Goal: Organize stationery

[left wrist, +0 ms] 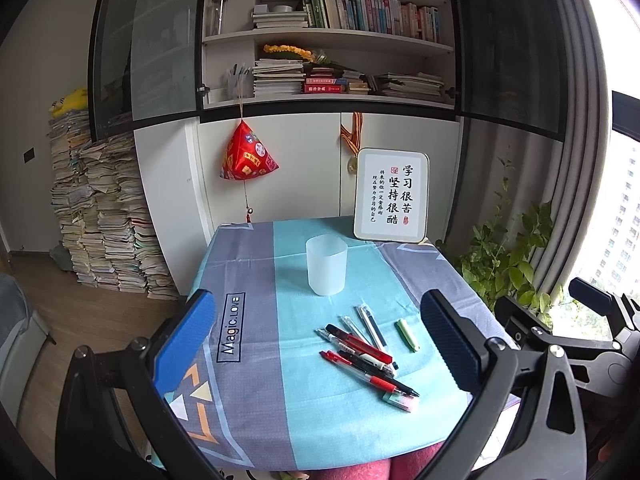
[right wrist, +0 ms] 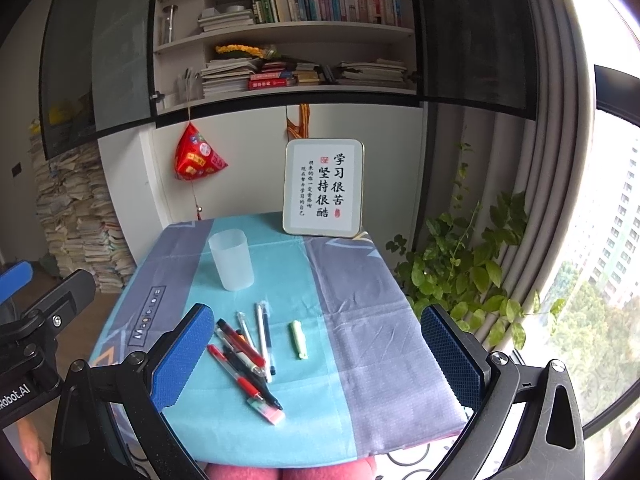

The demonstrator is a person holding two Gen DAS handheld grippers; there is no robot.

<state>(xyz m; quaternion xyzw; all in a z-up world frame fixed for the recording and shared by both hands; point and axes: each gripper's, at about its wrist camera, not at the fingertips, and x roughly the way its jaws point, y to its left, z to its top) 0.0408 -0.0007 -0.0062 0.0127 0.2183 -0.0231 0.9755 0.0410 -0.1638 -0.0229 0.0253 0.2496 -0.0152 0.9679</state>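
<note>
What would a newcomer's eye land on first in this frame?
Probably the loose cluster of red, black and clear pens on the teal stripe of the tablecloth, with the empty frosted plastic cup upright behind. The white framed calligraphy sign stands at the far edge.

Your table wears a cloth [left wrist: 256, 320] banded grey-lilac and turquoise, printed with orange, white and pale-blue triangles and a dark "Magic.LOVE" box. The frosted white plastic cup [left wrist: 326, 266] is translucent and unpatterned. The pile of pens [left wrist: 362, 350] shows red, black and clear barrels; beside it lie a pale green highlighter [left wrist: 408, 334] and a mint-and-pink eraser [left wrist: 400, 400]. The white-framed sign [left wrist: 392, 196] carries black calligraphy with red seals. Your left tool [left wrist: 320, 344] has one blue pad, one black.
</note>
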